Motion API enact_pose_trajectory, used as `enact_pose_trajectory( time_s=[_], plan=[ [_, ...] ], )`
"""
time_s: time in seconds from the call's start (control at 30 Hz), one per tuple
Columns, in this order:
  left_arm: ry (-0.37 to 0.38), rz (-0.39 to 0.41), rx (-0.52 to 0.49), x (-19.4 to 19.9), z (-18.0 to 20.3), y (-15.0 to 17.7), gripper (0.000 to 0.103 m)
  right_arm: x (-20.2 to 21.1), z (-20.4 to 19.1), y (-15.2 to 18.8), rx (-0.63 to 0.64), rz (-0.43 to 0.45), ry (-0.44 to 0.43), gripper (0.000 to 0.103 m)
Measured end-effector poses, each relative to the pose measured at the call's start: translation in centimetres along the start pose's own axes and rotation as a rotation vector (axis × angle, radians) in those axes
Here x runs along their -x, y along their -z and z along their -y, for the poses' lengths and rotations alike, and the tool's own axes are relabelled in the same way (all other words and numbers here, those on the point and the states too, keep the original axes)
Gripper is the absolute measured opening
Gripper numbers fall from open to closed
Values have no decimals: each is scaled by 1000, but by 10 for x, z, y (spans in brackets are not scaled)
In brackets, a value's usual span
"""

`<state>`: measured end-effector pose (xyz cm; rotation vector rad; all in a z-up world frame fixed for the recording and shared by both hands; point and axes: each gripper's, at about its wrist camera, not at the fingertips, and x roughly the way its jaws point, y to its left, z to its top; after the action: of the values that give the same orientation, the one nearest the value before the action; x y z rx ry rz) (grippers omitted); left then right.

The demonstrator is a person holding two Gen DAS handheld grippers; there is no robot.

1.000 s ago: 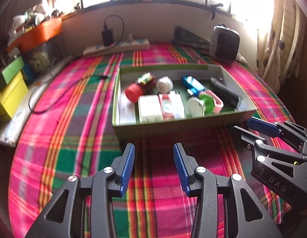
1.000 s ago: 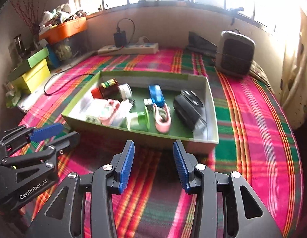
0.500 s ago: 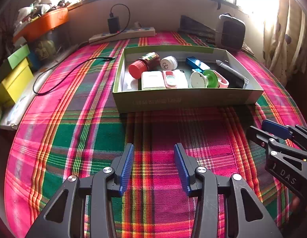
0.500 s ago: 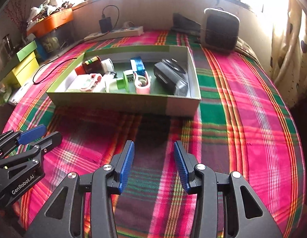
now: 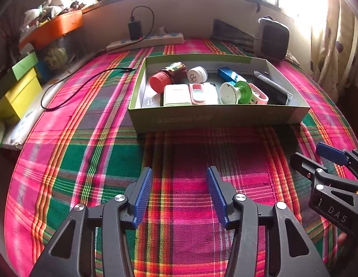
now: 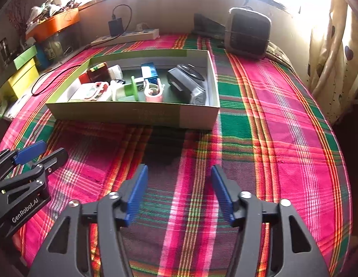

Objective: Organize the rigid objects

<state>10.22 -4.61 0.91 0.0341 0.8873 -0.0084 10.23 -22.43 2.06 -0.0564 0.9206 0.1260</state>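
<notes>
Both claws now spread wider than a second ago, jaws opening, nothing between them. I log the shallow green cardboard box (image 5: pixel 218 115) of sorted items at twelve o'clock from my left claw (image 5: pixel 179 196), eleven from my right claw (image 6: pixel 179 194); long axis crosswise; neither nearer.

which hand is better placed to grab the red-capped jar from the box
Left, probably. The red-capped jar lies at the box's left end, nearer the empty, opening left gripper; the right gripper faces the opposite end.

L tongs (image 5: pixel 179 183) opening, empty, R tongs (image 6: pixel 179 180) opening, empty, both angled down, side by side
</notes>
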Motion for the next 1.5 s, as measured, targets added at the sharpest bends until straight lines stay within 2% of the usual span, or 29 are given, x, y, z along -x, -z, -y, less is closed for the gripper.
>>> enact_pose_trajectory(
  time_s=[0.53,1.5],
  plan=[
    [5,1,2,0,-1,1,49,-2,-1,-1,-1,-2,13,65],
    [5,1,2,0,-1,1,49,-2,-1,-1,-2,-1,11,66]
  ],
)
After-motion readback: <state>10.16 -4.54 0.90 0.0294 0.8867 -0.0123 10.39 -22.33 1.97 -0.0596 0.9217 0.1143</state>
